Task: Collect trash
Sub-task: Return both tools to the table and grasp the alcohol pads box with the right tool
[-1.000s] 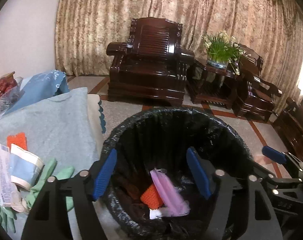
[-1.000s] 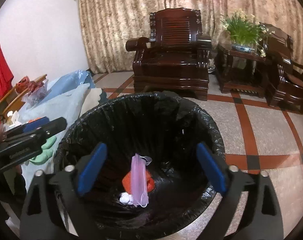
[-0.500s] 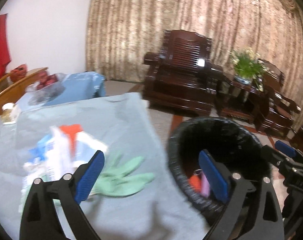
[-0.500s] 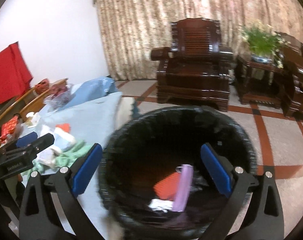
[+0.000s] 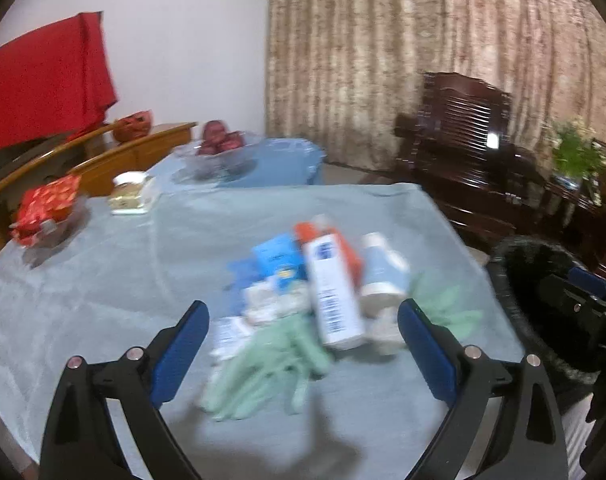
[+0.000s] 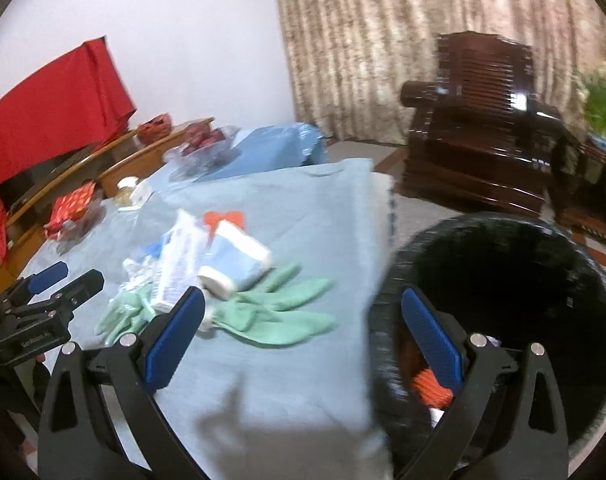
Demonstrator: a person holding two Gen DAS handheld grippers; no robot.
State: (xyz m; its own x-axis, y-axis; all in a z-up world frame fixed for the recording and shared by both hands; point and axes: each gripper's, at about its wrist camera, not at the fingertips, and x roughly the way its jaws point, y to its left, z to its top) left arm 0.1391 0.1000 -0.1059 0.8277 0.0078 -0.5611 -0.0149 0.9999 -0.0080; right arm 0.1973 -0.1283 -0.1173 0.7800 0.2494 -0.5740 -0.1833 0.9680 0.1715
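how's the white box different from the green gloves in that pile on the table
The white box is stiff and straight-sided, with printing and a barcode; the green gloves are soft, plain and limp. The box rests on top of the other trash, one end propped up; the gloves lie flat on the blue cloth with fingers splayed. The box is one piece; the gloves spread to both sides of the pile. Both are still on the table, outside the black bin.
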